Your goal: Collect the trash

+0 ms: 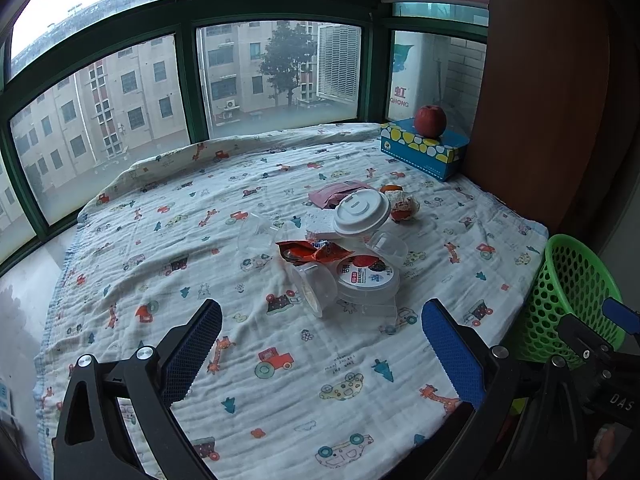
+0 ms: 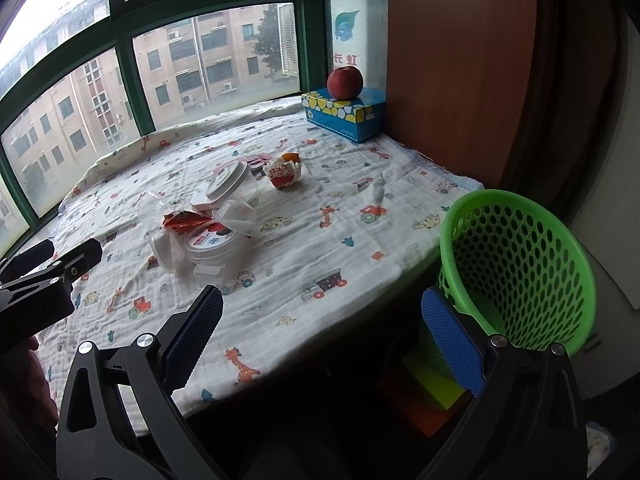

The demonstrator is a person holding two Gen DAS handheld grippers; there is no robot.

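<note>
Trash pile (image 1: 340, 252) sits mid-blanket (image 1: 200, 264), well left of the green basket (image 2: 516, 264): white lid (image 1: 362, 213), orange wrapper (image 1: 316, 251), clear cups (image 1: 314, 288), labelled tub (image 1: 366, 276), crumpled wrapper (image 1: 404, 205) behind the lid. Nothing collected yet as far as I can see; visible part of the basket interior looks empty, whole pile left. Left tool (image 1: 320, 360) wide open, empty, just short of the pile. Right tool (image 2: 324, 344) wide open, empty, just beside the basket. Apple (image 2: 345, 82) on tissue box (image 2: 344, 114), far behind the basket, probably not trash. Nothing blocks the approach.
</note>
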